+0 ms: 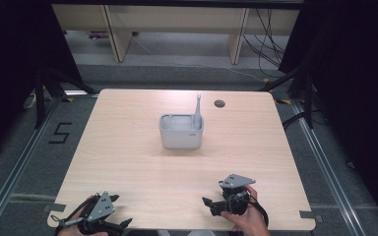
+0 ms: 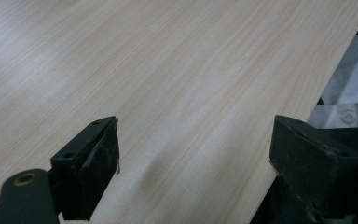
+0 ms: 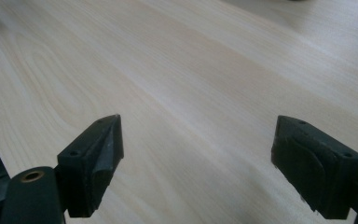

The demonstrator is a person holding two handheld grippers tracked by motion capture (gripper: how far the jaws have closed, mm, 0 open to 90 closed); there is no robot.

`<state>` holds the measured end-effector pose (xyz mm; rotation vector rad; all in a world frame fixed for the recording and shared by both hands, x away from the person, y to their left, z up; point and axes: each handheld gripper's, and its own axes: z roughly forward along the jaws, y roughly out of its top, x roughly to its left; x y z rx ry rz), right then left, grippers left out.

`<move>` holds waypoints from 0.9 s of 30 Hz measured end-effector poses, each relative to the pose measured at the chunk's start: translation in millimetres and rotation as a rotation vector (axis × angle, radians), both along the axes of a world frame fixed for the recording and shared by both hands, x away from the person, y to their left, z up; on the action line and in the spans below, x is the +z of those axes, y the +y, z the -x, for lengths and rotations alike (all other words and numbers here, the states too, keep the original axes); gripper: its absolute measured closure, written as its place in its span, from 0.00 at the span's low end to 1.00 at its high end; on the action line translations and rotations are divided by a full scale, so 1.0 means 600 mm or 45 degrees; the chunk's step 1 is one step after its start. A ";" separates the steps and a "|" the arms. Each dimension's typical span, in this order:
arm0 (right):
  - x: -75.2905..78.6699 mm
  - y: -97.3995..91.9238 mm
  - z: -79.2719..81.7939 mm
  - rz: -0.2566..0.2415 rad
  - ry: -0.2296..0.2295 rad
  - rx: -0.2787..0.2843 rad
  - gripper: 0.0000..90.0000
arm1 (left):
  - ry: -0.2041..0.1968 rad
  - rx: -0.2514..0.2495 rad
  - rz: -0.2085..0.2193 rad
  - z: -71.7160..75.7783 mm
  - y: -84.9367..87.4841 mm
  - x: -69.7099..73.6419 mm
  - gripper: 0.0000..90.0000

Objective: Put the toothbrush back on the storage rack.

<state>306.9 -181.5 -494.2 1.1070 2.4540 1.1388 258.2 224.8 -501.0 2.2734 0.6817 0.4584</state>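
On the table [image 1: 128,147], a grey caddy [image 1: 180,132] holds a brush [image 1: 198,110].

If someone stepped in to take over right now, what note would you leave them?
Left tool: open, empty, at the table's near left edge.
Right tool: open, empty, at the near right, pointing left.
Grey bin: mid-table, upright, a grey stick standing in its right rear corner.
Done: nothing visibly handled; both tools sit apart from the bin.
Left: probably reach forward to the bin or stick.
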 end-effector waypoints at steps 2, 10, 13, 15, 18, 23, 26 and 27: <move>0.000 -0.002 0.002 0.006 -0.004 0.004 0.19 | 0.001 0.001 0.002 -0.001 0.000 0.001 0.17; -0.005 -0.009 0.011 0.037 -0.031 0.017 0.19 | 0.005 0.009 0.012 0.001 -0.001 0.000 0.17; -0.003 -0.010 0.017 0.031 -0.015 -0.005 0.19 | -0.003 0.000 -0.001 -0.001 0.000 0.001 0.17; -0.004 -0.013 0.019 0.033 -0.018 -0.002 0.19 | -0.005 0.000 0.001 0.000 0.000 0.001 0.17; -0.005 -0.017 0.021 0.040 -0.024 -0.004 0.19 | 0.003 0.009 0.007 0.000 0.000 0.000 0.17; -0.005 -0.024 0.027 0.038 -0.023 -0.014 0.19 | 0.001 0.010 0.007 0.001 -0.001 0.000 0.17; -0.005 -0.027 0.030 0.038 -0.019 -0.021 0.19 | 0.000 0.011 0.006 0.001 -0.001 0.000 0.17; -0.005 -0.026 0.035 0.031 0.018 -0.045 0.19 | 0.006 0.016 0.013 0.002 -0.001 -0.001 0.17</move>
